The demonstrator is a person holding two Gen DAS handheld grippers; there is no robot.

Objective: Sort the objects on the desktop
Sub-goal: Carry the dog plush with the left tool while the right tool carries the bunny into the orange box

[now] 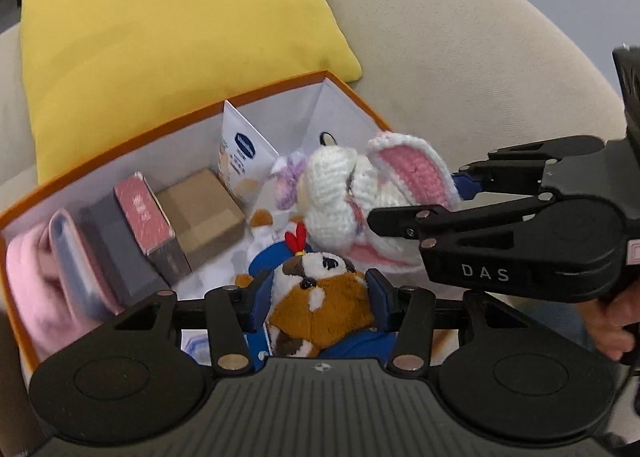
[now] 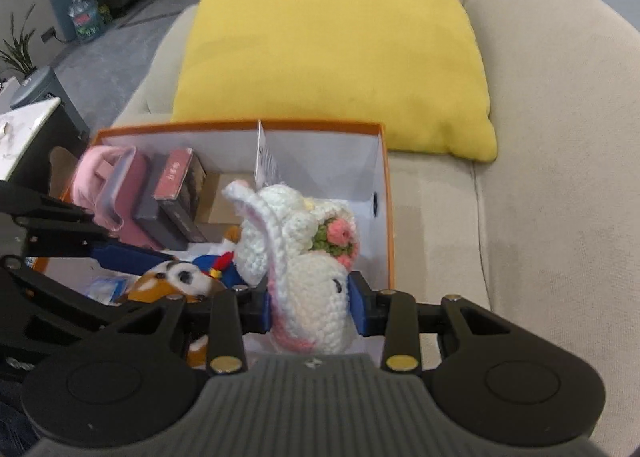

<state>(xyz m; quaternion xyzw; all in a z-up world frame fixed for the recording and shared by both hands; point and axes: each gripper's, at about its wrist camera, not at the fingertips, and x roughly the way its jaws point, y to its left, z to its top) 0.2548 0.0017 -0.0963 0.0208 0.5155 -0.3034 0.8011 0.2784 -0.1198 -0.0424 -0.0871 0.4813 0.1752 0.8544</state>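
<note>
Two toys held over the orange box (image 2: 386,193): left gripper (image 1: 320,297) clamps the plush dog (image 1: 320,297), right gripper (image 2: 310,307) clamps the crochet bunny (image 2: 312,297). Lower both into the right compartment before releasing, clear of the divider.

"DAS" in white on right tongs (image 1: 416,213).

Both matte-black claws (image 1: 318,293) (image 2: 310,307) have blue pads, brass-coloured rivets and ribbed bodies; one reads "DAS".
</note>
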